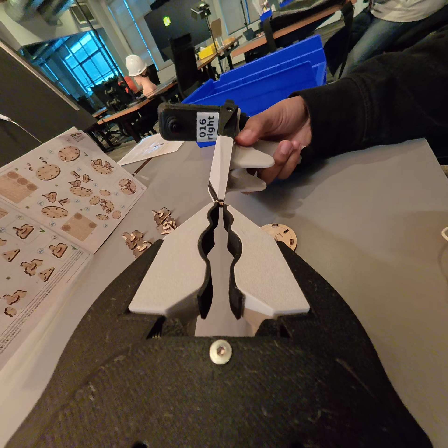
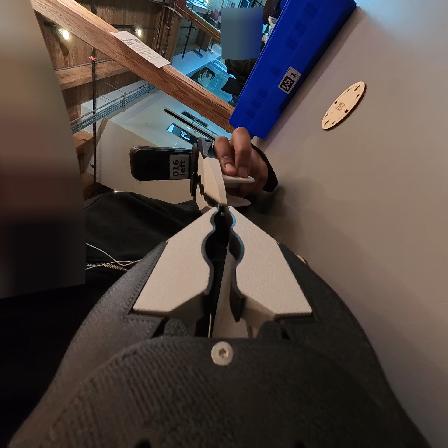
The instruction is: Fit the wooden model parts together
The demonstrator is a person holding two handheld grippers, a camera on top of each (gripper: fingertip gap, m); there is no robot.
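Note:
In the left wrist view my left gripper is shut, its tips pinching a tiny light wooden piece above the grey table. My right gripper comes down from above, held by a hand in a black sleeve, and its shut tips meet the same piece. In the right wrist view my right gripper is shut tip to tip against the left gripper, with the small piece just visible between the pads.
An instruction sheet lies at the left, with two small wooden tree-like assemblies beside it. A round wooden disc lies on the table. A blue bin stands behind. A white paper lies farther back. My left and right fingertips are right by each other.

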